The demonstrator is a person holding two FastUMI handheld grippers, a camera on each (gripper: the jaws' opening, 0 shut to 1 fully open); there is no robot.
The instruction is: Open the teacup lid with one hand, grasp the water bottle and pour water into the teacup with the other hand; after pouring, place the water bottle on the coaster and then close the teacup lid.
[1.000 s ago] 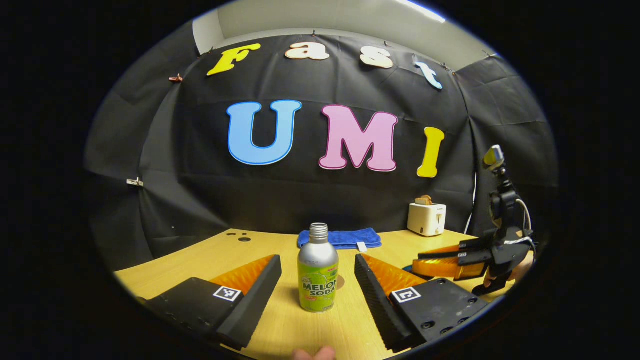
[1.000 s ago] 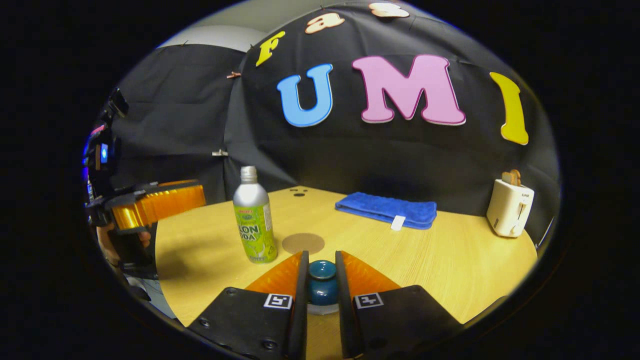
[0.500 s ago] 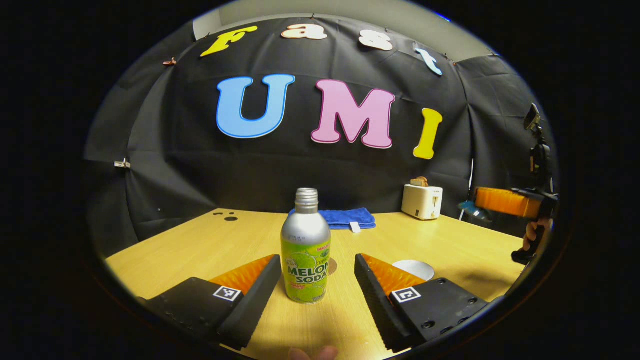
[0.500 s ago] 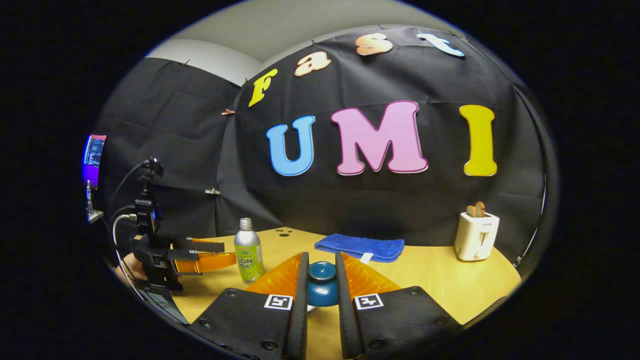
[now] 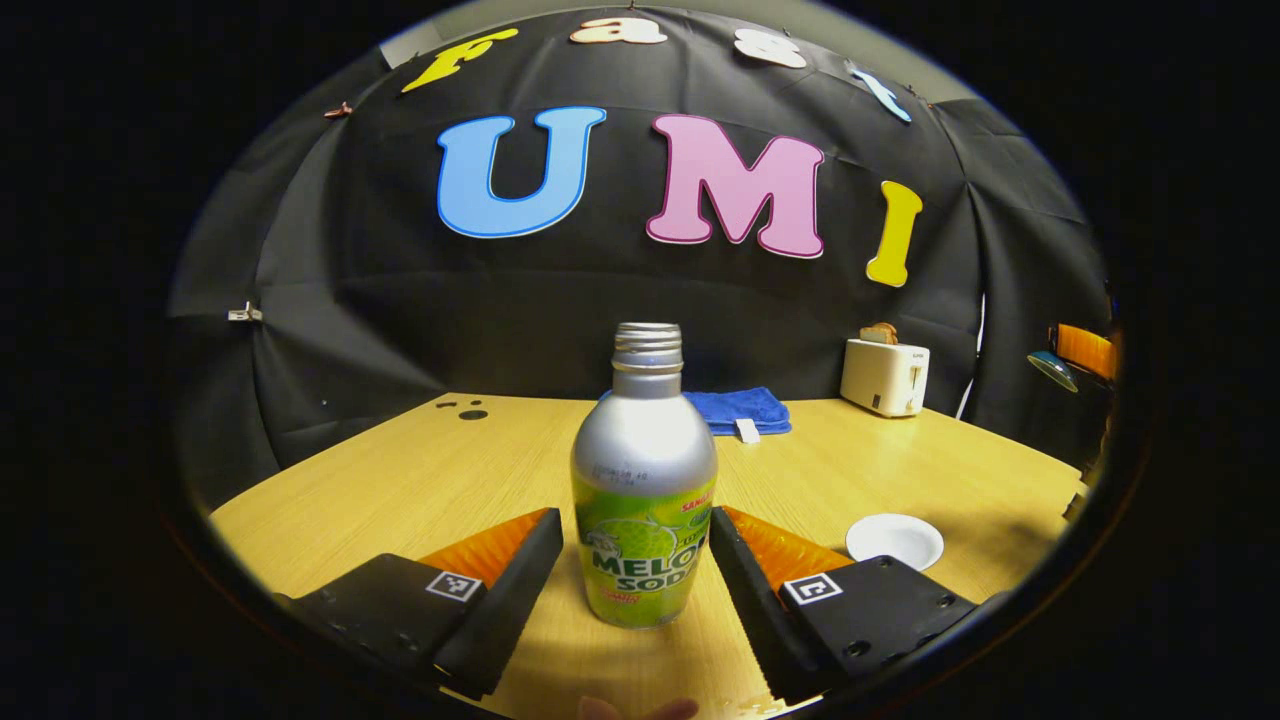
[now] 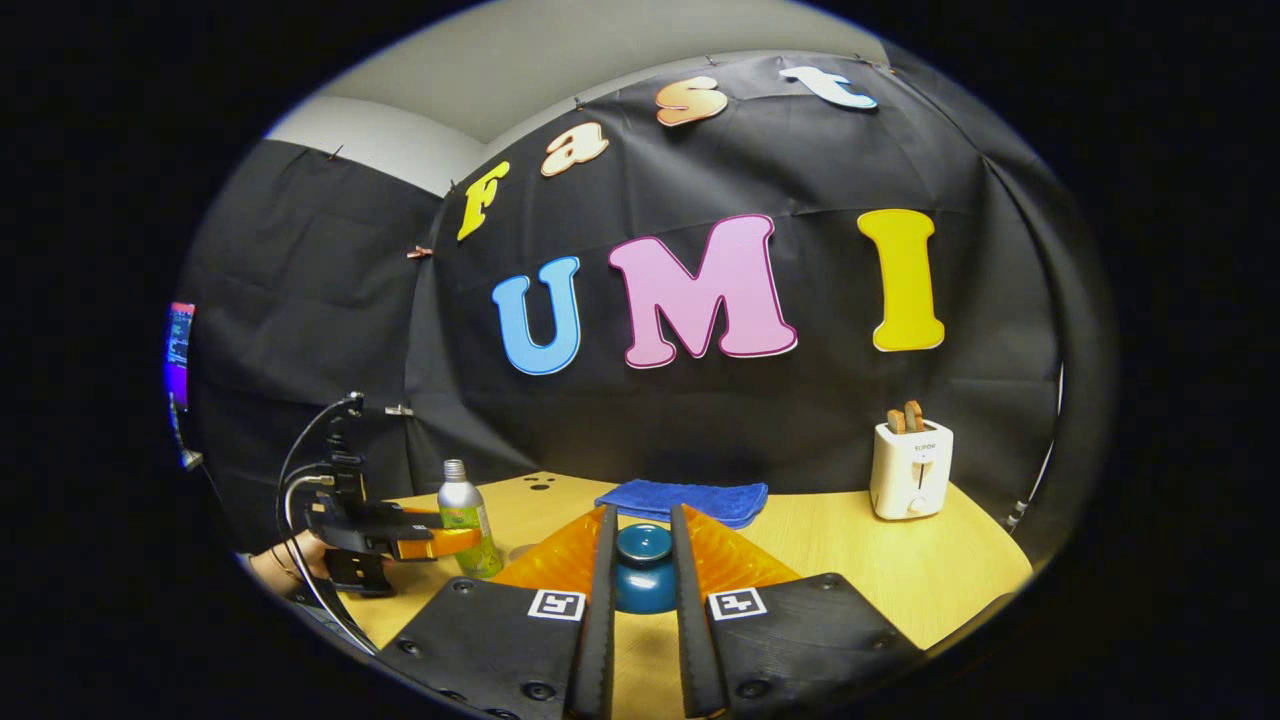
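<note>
My left tongs (image 5: pixel 636 560) stand wide apart on either side of the water bottle (image 5: pixel 644 500), which rests upright on the table (image 5: pixel 420 480). The right-hand finger sits just beside the bottle's wall; whether it touches I cannot tell, and the left-hand finger is clearly off it. The bottle is silver aluminium with a bare threaded neck and no cap, and its green label reads "MELON SODA" in white, with a small red line of print near the top that is too small for me to make out. Each finger of my tongs carries a small black-and-white square marker.

My right tongs (image 6: pixel 640 570) are drawn in narrow and clamp the dark teal knob of the teacup lid (image 6: pixel 643 568), both fingers pressing on it, held up above the table. In the left gripper view that lid shows at the far right edge, well above the table.

The teacup (image 5: pixel 895 540), white and uncovered, stands on the table just right of my left tongs' right finger.

In the right gripper view my left tongs show far off at the left with the bottle between them. Near the wall lie a folded blue towel (image 5: pixel 742 408) and a white toaster (image 6: pixel 910 468) with toast in its slots; its small grey brand mark is unreadable.
</note>
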